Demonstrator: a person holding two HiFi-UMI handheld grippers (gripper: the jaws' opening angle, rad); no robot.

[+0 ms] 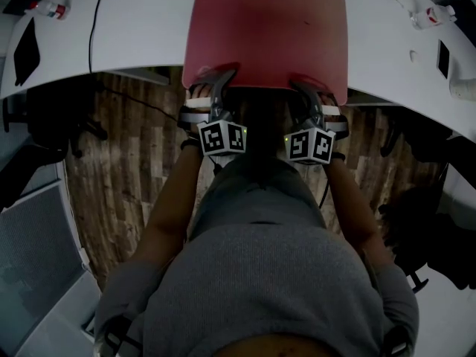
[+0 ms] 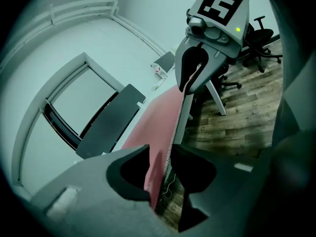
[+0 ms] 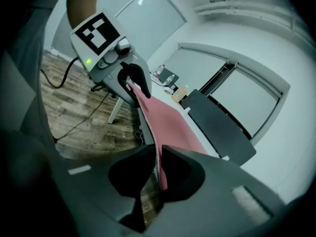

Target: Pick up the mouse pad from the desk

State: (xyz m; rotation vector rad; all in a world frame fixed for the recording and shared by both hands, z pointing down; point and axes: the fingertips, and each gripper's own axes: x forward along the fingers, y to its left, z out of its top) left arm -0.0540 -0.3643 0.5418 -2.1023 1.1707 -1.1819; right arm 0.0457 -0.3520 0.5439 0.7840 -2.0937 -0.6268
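1. The mouse pad (image 1: 265, 28) is a red rectangular sheet. It lies across the middle of the white surface (image 1: 134, 28), and its near edge comes out over the front edge of the surface, toward the person.
2. The left gripper (image 1: 222, 80) is clenched on the near left corner of the mouse pad. In the left gripper view the thin red edge (image 2: 158, 117) passes between the two jaws of the gripper (image 2: 160, 167), which press on it.
3. The right gripper (image 1: 303, 86) grasps the near right corner in the same manner. In the right gripper view the jaws (image 3: 157, 174) are closed on the pad (image 3: 170, 122).
4. Each gripper view shows the other gripper at the far end of the same edge.
5. A black cable (image 1: 93, 21) runs over the left part of the surface.
6. Under the grippers there is a wooden floor (image 1: 126, 162), and office chairs (image 2: 256, 33) stand on it.
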